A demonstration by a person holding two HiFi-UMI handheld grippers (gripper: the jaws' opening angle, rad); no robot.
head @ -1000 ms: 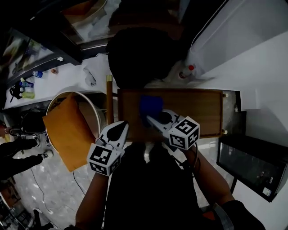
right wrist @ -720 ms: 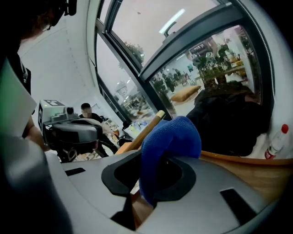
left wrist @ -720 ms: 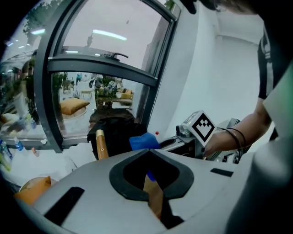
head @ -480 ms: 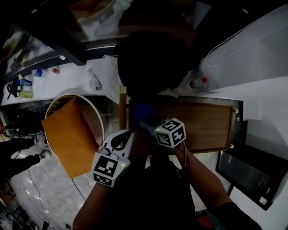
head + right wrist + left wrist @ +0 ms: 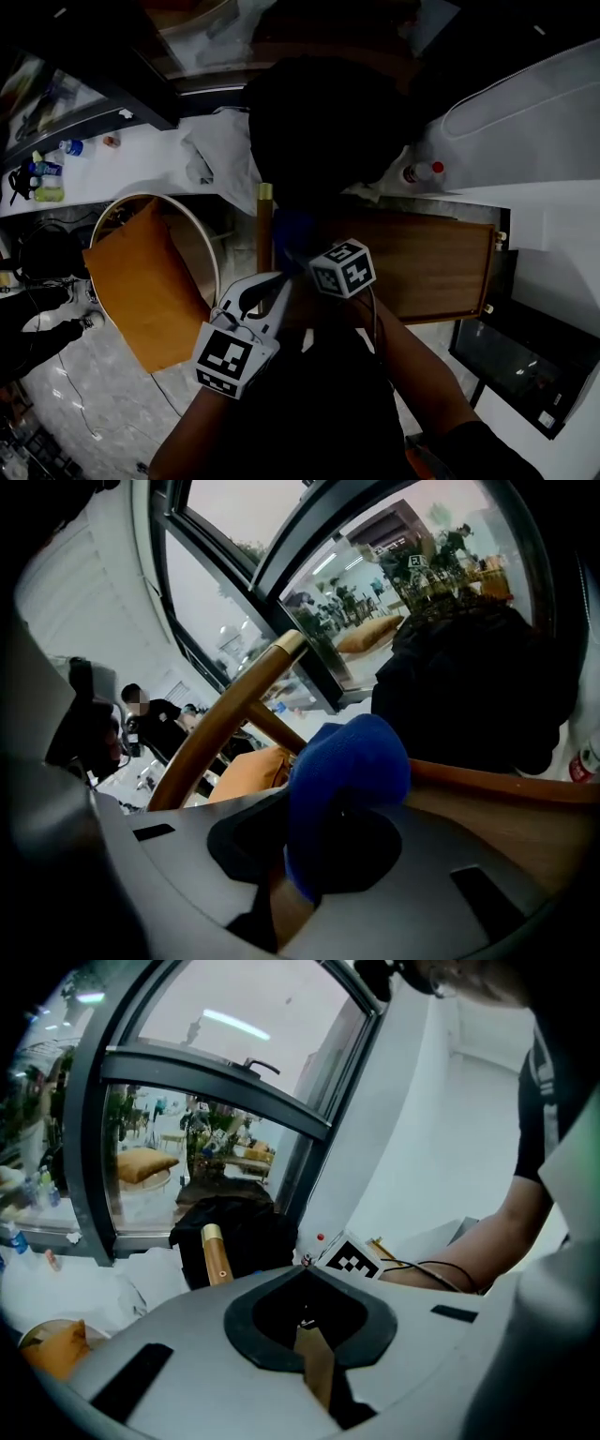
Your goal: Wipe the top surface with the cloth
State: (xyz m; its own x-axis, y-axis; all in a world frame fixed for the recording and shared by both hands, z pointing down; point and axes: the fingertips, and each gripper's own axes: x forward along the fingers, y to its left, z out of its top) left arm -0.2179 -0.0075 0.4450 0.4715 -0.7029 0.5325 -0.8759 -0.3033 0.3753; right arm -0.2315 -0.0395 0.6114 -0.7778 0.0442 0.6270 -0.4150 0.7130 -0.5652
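Observation:
The brown wooden top (image 5: 427, 267) lies below me in the head view. At its left end the blue cloth (image 5: 289, 231) rests on the wood, with my right gripper (image 5: 296, 249) shut on it. In the right gripper view the cloth (image 5: 349, 761) bulges out of the jaws of the right gripper (image 5: 337, 803), with the wooden top (image 5: 511, 832) beneath it. My left gripper (image 5: 276, 281) hovers off the near left corner of the top, its jaws shut with nothing between them. Seen in its own view, the left gripper (image 5: 305, 1264) has its tips touching.
A round white-rimmed seat holds an orange cushion (image 5: 145, 281) to the left. A wooden post (image 5: 263, 230) stands at the top's left edge. A large black object (image 5: 328, 122) sits behind the top, a red-capped bottle (image 5: 420, 173) beside it. A black appliance (image 5: 525, 361) stands at the right.
My right gripper has dragged the blue cloth leftward across the wooden top to its left end. The left gripper has hardly moved.

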